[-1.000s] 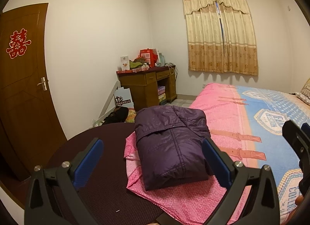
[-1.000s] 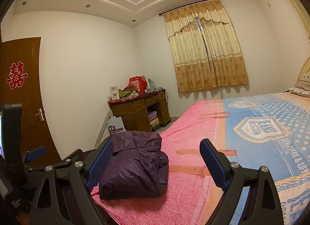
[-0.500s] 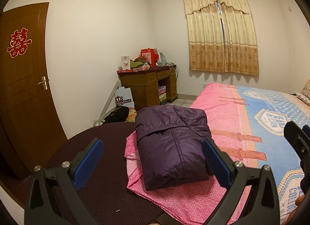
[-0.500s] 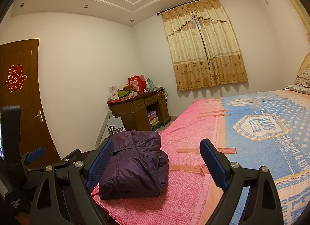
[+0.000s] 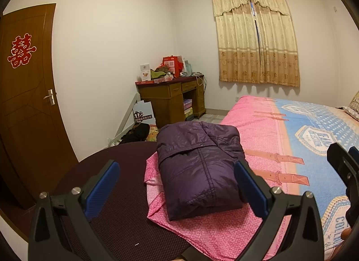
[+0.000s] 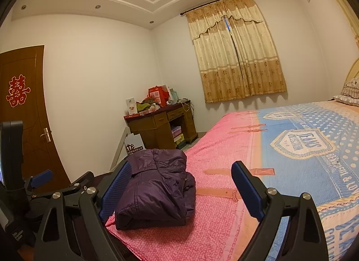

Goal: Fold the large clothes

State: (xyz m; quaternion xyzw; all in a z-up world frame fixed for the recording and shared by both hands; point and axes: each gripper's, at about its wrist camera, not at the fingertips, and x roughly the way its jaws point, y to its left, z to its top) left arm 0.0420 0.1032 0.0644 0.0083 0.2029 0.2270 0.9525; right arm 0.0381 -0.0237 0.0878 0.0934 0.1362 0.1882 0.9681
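**Folded jacket at the bed's corner, both grippers clear**

Since the earlier frames almost nothing has shifted; the views have drifted only slightly. The folded purple jacket (image 5: 199,169) (image 6: 157,189) lies on the pink-and-blue bedspread (image 5: 291,144) (image 6: 280,153) near its corner. The left gripper (image 5: 177,182) and right gripper (image 6: 181,189) are spread wide, holding nothing.

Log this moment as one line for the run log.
purple jacket: folded, on pink bedspread | left gripper: open, empty, off jacket | right gripper: open, empty | fold looks done
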